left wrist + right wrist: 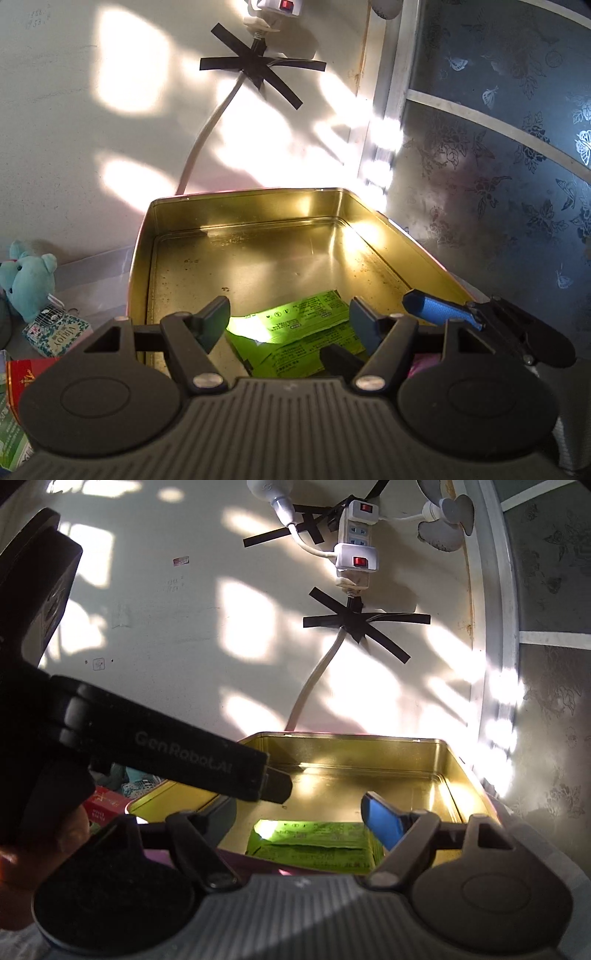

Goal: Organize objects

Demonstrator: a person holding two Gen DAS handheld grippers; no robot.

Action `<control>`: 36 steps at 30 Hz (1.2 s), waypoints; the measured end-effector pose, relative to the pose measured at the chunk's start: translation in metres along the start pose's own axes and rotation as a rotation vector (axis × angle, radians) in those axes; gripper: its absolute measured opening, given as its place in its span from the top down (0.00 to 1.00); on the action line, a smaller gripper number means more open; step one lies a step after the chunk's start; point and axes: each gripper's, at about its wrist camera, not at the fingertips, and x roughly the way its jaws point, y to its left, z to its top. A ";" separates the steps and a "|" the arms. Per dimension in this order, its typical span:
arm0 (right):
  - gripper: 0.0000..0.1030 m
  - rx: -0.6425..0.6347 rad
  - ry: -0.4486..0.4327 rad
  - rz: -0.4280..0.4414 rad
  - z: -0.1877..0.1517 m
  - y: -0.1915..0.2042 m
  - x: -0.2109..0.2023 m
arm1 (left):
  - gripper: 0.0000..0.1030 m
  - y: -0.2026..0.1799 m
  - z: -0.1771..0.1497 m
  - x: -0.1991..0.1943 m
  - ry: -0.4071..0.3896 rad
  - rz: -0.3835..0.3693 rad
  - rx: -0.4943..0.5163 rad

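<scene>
A gold metal tin (pixel 236 266) stands open against the wall; it also shows in the right wrist view (pixel 369 771). Green sachets (pixel 306 325) lie flat at its near end, also in the right wrist view (pixel 314 842). My left gripper (pixel 288 317) is open and empty, hovering just above the sachets. My right gripper (pixel 328 805) is open and empty over the tin's near right part; one of its blue-padded fingers (pixel 439 308) reaches in from the right in the left wrist view. The left gripper's body (pixel 166 753) crosses the right wrist view and hides the right gripper's left finger.
A teal plush toy (pixel 27 277), a patterned small box (pixel 55 334) and a red box (pixel 22 376) lie left of the tin. A power strip (pixel 356 546) and taped cable (pixel 354 622) hang on the wall behind. A floral-patterned panel (pixel 498 166) stands at right.
</scene>
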 end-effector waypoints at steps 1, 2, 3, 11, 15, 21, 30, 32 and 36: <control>0.25 0.011 0.002 0.004 -0.001 0.001 -0.001 | 0.29 0.001 -0.003 -0.009 -0.011 0.007 0.005; 0.25 0.025 0.003 0.011 -0.004 0.003 -0.005 | 0.29 0.004 -0.007 -0.018 -0.018 0.009 0.004; 0.25 0.041 0.000 0.020 -0.006 0.005 -0.011 | 0.29 0.006 -0.011 -0.027 -0.025 0.007 0.001; 0.26 0.120 0.010 0.124 -0.025 0.030 -0.045 | 0.28 0.052 -0.069 -0.095 -0.021 0.075 -0.091; 0.26 0.072 0.048 0.218 -0.027 0.065 -0.049 | 0.28 0.089 -0.094 -0.121 -0.013 0.162 -0.164; 0.27 -0.018 0.147 0.311 -0.033 0.124 -0.039 | 0.28 0.146 -0.128 -0.146 -0.003 0.395 -0.227; 0.27 -0.160 0.194 0.300 -0.029 0.183 -0.007 | 0.28 0.190 -0.161 -0.159 -0.016 0.462 -0.318; 0.27 -0.178 0.194 0.281 -0.026 0.191 0.004 | 0.28 0.188 -0.161 -0.160 -0.034 0.447 -0.309; 0.27 -0.247 0.184 0.226 -0.022 0.205 0.027 | 0.28 0.180 -0.161 -0.160 -0.049 0.431 -0.271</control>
